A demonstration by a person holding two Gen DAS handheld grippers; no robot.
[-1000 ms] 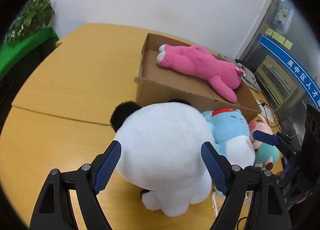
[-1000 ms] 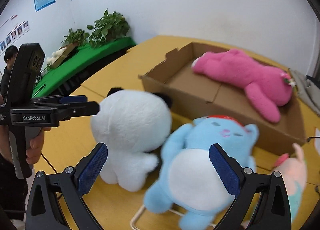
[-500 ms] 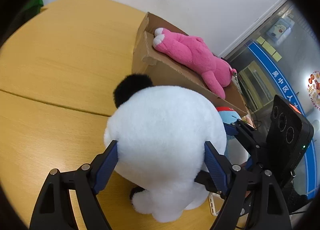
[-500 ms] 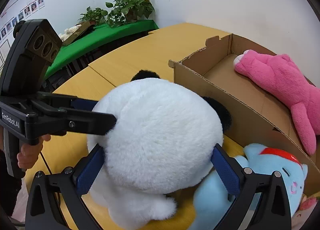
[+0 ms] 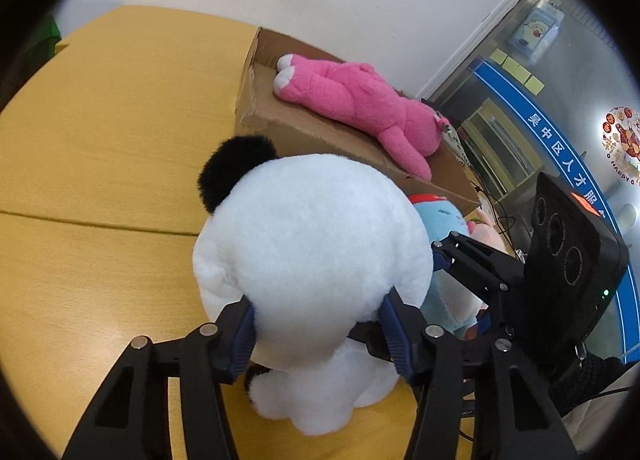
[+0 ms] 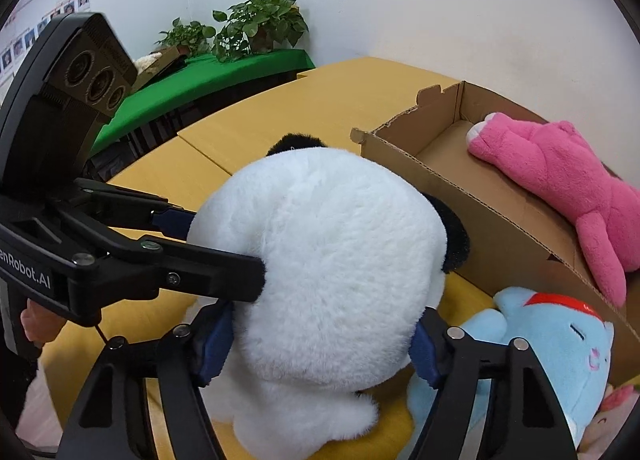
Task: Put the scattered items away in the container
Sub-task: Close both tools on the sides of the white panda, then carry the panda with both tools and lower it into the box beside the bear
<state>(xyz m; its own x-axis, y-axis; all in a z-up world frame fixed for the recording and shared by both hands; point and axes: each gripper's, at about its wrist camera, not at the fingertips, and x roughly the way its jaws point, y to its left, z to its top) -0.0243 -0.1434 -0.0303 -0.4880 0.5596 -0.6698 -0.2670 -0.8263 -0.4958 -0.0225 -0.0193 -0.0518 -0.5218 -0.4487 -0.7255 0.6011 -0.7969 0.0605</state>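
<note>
A big white panda plush [image 5: 312,244] with black ears stands on the yellow table just in front of the cardboard box [image 5: 304,132]. My left gripper [image 5: 320,340] is closing, its blue pads pressed into the plush at the neck. My right gripper [image 6: 320,344] is closing too, and its pads dent the same panda plush [image 6: 336,260] from the other side. The left gripper's fingers [image 6: 224,272] dig into the fur at the left. A pink plush [image 6: 560,164] lies in the box [image 6: 440,184].
A blue plush [image 6: 560,344] lies at the box's near wall, with a small pink one [image 6: 616,404] beside it. Bare yellow table [image 5: 120,100] stretches left. A green-covered bench with potted plants [image 6: 256,24] lines the far wall. A hand [image 6: 36,324] holds the left gripper's handle.
Both grippers have narrowed onto the panda plush, and their pads now sink into its fur. The right gripper swung from the blue plush over to the panda.
</note>
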